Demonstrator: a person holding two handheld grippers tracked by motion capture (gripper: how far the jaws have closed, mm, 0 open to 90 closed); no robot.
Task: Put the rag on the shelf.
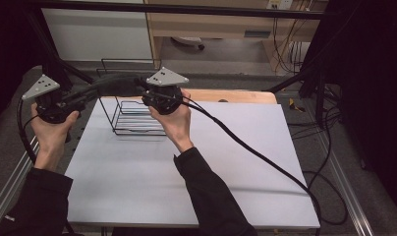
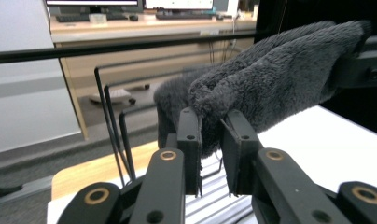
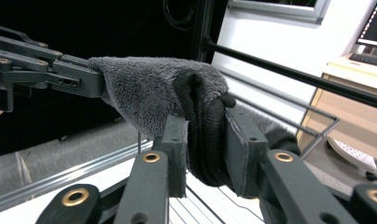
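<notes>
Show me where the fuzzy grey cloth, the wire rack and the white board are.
fuzzy grey cloth (image 2: 275, 74), left gripper view, on its plush middle.
wire rack (image 1: 132, 120), high view, on its floor wires.
white board (image 1: 186, 196), high view, on its bare near part.

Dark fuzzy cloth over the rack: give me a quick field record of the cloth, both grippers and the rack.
cloth: dark grey fuzzy cloth, stretched between the two grippers, off the table
left gripper: left gripper, jaws on one end of the cloth
right gripper: right gripper, jaws on the other end, bunched fold between them
rack: black wire rack on the white table, under the cloth
contact cloth to rack: cannot tell
</notes>
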